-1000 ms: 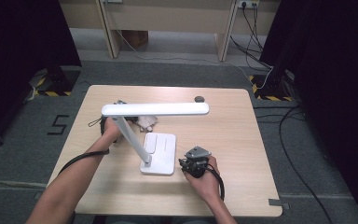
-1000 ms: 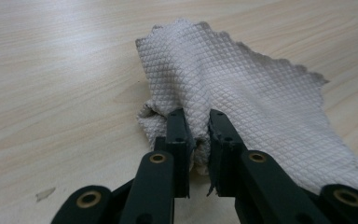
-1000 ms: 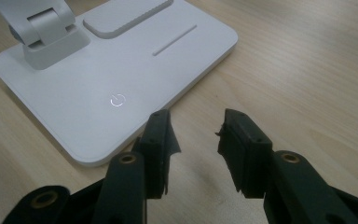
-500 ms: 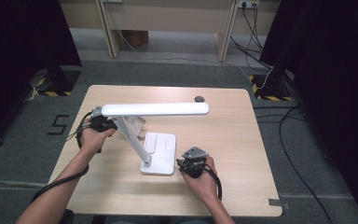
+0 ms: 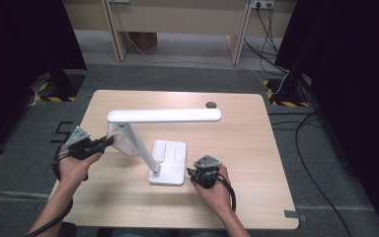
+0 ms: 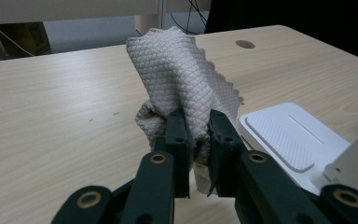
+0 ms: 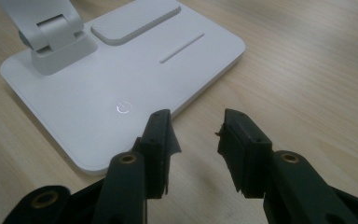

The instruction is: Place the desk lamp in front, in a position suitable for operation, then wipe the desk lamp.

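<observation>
Lamp wipe: cloth gripped, wiping not yet begun

L gripper (image 6: 196, 140) pinches cloth (image 6: 182, 79) between its jaws, lamp (image 5: 164, 116) just ahead; R gripper (image 7: 193, 135) spread, empty, at lamp base (image 7: 121, 70) edge.

A lab-like recording space: dark curtains (image 5: 19, 59), taped floor markings (image 5: 59, 98), trailing cables (image 5: 306, 148).
</observation>
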`<state>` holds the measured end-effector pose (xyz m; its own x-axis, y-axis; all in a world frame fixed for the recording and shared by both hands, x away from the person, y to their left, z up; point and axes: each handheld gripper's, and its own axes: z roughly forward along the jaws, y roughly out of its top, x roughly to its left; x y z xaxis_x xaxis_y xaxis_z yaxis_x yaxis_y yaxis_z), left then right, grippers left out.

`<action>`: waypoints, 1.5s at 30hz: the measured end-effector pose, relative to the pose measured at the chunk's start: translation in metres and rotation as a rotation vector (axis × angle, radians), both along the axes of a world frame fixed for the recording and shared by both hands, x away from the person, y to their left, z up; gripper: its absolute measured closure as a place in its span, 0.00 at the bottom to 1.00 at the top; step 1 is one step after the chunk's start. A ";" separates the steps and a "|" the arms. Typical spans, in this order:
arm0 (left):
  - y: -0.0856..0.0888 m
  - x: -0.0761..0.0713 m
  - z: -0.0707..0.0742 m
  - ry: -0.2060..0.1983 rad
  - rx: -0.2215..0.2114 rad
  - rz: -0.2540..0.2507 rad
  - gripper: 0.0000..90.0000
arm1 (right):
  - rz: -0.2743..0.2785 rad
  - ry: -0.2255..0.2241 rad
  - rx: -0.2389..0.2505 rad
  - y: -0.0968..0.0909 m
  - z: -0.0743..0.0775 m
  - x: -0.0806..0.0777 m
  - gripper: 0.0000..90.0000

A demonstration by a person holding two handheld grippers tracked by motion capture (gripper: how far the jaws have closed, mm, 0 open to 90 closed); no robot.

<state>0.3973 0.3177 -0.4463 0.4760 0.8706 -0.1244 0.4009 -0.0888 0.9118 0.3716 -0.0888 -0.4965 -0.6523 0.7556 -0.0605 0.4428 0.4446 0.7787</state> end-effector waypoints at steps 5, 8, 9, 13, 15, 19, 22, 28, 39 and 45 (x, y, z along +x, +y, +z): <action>0.011 -0.023 0.003 -0.003 -0.023 0.041 0.89 | -0.027 0.001 0.011 -0.009 -0.002 -0.004 0.70; 0.012 -0.030 0.006 -0.007 -0.020 0.042 0.89 | -0.030 0.005 0.004 -0.012 -0.003 -0.005 0.70; 0.012 -0.031 0.007 -0.008 -0.019 0.044 0.89 | -0.035 0.006 0.003 -0.012 -0.003 -0.005 0.70; 0.012 -0.037 0.014 -0.027 -0.015 0.046 0.89 | -0.048 -0.002 -0.004 -0.013 -0.003 -0.005 0.69; 0.011 -0.039 0.017 -0.038 -0.010 0.044 0.89 | -0.050 -0.007 -0.005 -0.014 -0.002 -0.005 0.69; 0.010 -0.044 0.022 -0.047 -0.022 0.036 0.89 | -0.050 -0.017 -0.008 -0.015 -0.001 -0.006 0.69; 0.010 -0.048 0.026 -0.065 -0.035 0.034 0.89 | -0.049 -0.018 0.001 -0.013 0.002 -0.007 0.69; 0.011 -0.056 0.034 -0.083 -0.055 0.025 0.89 | -0.013 -0.013 0.017 -0.005 0.003 -0.005 0.69; 0.009 -0.061 0.042 -0.102 -0.061 0.005 0.89 | 0.035 0.024 0.047 0.003 -0.004 -0.010 0.78; 0.009 -0.067 0.043 -0.105 -0.070 -0.005 0.89 | 0.038 0.019 0.052 0.005 -0.002 -0.016 0.81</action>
